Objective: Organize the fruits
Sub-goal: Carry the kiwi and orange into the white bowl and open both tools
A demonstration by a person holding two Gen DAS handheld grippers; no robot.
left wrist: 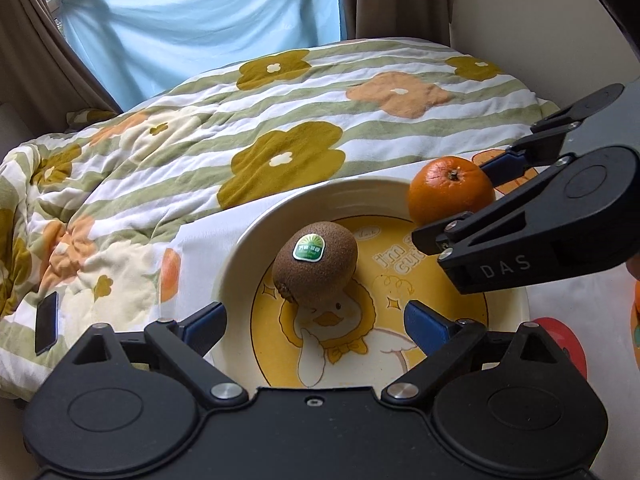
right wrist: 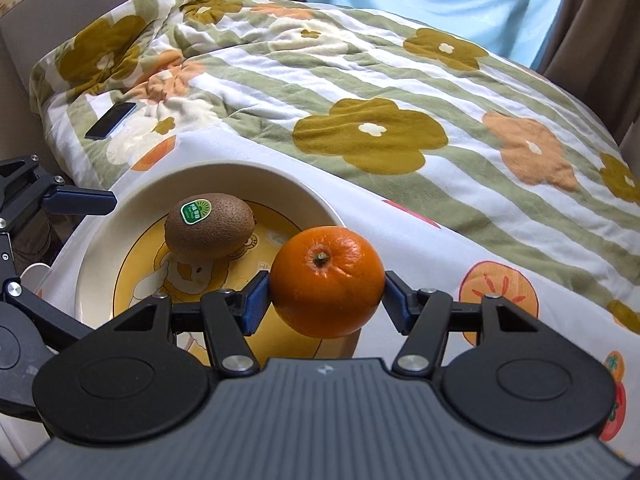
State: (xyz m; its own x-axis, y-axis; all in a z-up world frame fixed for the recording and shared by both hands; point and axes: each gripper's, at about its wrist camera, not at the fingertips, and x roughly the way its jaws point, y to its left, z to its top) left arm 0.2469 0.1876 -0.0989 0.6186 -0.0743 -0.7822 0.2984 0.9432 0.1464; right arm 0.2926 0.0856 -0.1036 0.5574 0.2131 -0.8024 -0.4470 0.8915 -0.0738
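Nearest us, our left tongs (left wrist: 316, 320) stand wide apart with nothing between them; the kiwi (left wrist: 316, 268) lies just ahead of them on the plate (left wrist: 240, 248), free of the pads. To the right, our right tongs (right wrist: 324, 300) are clamped on the orange (right wrist: 326, 282), held above the plate's near rim beside the kiwi. We judge the orange is being brought to the plate. Next we must lower it onto bare plate, clear of the kiwi, before letting go.

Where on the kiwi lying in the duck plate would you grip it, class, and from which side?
Grip the kiwi across its narrow middle, coming from above: it lies on its side in the plate, whose raised rim blocks a low approach. The open left gripper already straddles it.
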